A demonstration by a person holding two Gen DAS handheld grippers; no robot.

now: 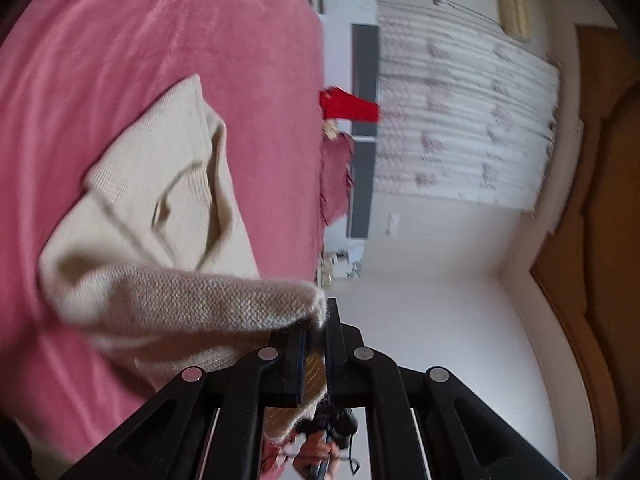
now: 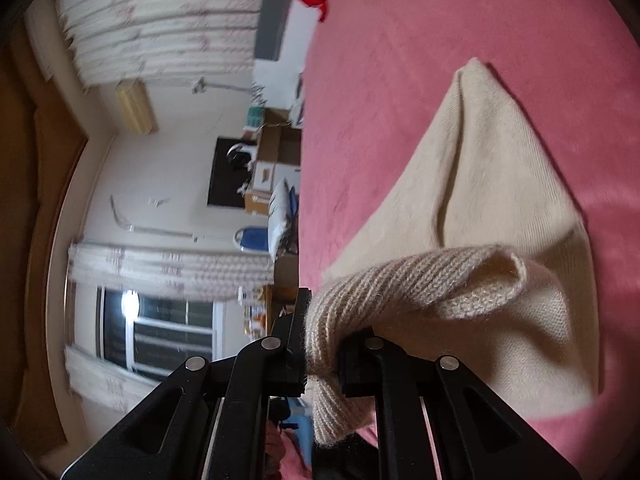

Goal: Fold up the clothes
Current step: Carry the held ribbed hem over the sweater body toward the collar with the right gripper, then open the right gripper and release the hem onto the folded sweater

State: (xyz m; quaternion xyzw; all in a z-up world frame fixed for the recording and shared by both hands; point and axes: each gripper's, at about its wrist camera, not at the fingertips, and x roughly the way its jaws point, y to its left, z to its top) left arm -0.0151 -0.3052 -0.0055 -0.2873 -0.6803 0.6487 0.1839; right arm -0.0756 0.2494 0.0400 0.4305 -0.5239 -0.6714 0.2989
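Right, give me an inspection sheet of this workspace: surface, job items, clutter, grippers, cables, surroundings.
Surface: pink plush bedspread, smooth where visible.
Job's things: cream knitted sweater, partly lying on the bedspread, two edges lifted.
Clutter: red cloth at the bed's far edge; nothing else seen on the bedspread.
Grippers: left gripper shut on a sweater edge; right gripper shut on a ribbed hem.
Cables: nothing seen.
Surroundings: white patterned curtains, dark window, cardboard boxes, brown wooden door.

light: soft daylight, bright white glare at window (image 2: 132,304) | blur: motion smear on curtains (image 1: 460,120) | edges: fisheye bending, dark vignette corners
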